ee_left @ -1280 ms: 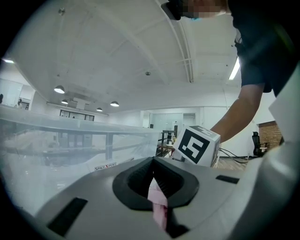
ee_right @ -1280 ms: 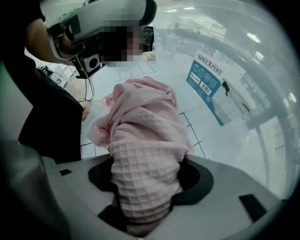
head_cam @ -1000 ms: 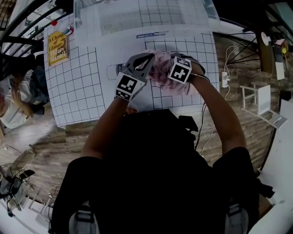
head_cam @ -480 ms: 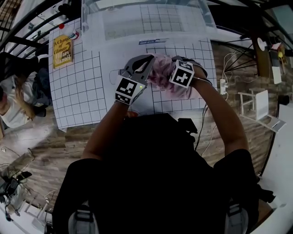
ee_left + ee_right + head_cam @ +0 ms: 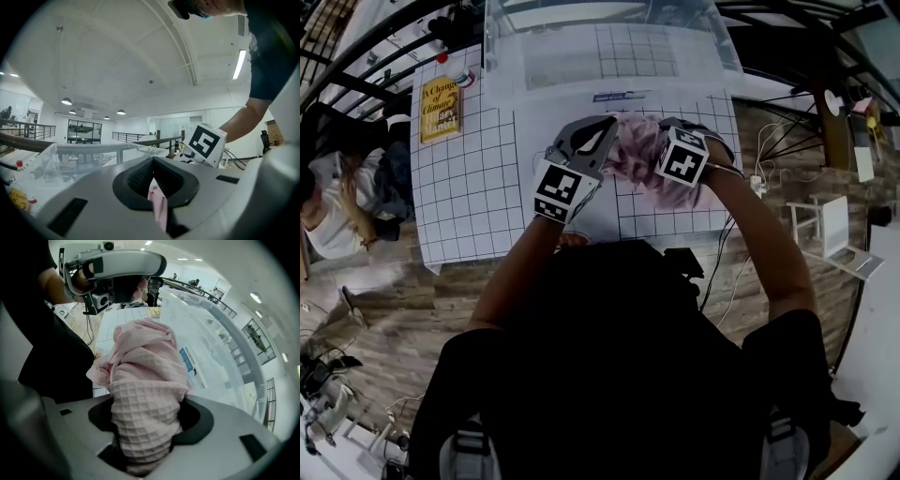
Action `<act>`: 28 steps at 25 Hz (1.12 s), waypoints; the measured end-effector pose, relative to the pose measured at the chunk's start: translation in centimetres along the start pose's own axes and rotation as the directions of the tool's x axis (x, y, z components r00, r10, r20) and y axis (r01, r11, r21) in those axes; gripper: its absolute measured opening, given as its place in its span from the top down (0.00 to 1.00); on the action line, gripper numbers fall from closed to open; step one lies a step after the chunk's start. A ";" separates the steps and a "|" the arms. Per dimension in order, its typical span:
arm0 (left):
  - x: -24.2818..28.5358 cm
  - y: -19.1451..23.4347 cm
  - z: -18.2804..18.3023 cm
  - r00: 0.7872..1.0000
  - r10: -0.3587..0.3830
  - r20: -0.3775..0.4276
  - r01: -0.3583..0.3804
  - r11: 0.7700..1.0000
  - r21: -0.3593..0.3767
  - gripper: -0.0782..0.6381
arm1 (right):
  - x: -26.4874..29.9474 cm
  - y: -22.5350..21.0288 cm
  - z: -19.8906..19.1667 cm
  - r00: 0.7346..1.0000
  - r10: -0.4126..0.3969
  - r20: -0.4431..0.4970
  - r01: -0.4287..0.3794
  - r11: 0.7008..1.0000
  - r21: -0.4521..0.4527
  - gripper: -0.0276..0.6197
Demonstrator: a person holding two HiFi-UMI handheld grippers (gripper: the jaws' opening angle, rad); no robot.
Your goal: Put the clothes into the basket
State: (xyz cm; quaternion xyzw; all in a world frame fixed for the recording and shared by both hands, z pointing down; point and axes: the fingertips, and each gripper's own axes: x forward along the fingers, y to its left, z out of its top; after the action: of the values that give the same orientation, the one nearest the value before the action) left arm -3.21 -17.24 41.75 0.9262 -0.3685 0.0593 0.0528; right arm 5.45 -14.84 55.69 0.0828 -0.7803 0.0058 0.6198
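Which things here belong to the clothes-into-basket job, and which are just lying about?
Job: pink waffle cloth, pinched by both left gripper and right gripper; clear basket beyond them.
Lying about: yellow book; red-capped bottle; power strip.

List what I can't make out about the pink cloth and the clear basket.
- Left gripper: its view shows only a strip of pink cloth; the rest falls below the frame.
- Right gripper: its view, the cloth hides the pads.
- Head view: both grippers cover much of the cloth.
- Clear basket: head view, cut off by the top edge.
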 end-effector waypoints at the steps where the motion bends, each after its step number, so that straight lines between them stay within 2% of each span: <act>1: -0.3 0.1 0.1 1.000 0.003 -0.004 -0.003 1.000 0.001 0.89 | -0.4 0.1 0.2 1.000 -0.001 0.001 0.001 1.000 -0.003 0.49; 11: -2.7 1.2 1.9 0.999 0.030 -0.009 -0.030 1.000 0.004 0.89 | -4.3 -0.2 2.4 0.999 -0.029 0.026 0.030 0.999 -0.041 0.49; 17: -3.8 1.8 4.5 0.998 0.047 0.039 -0.048 0.999 0.018 0.89 | -7.3 -0.6 3.7 0.998 -0.051 0.045 0.054 0.997 -0.058 0.49; 28: -3.8 2.8 7.5 0.995 0.080 0.063 -0.083 0.996 0.034 0.89 | -11.7 -2.7 4.6 0.994 -0.101 0.052 0.106 0.989 -0.106 0.49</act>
State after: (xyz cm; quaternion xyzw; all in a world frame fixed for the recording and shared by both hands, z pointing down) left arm -7.34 -17.76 33.91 0.9126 -0.4062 0.0395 0.0221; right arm 3.93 -16.55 43.09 0.0896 -0.7885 -0.0705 0.6044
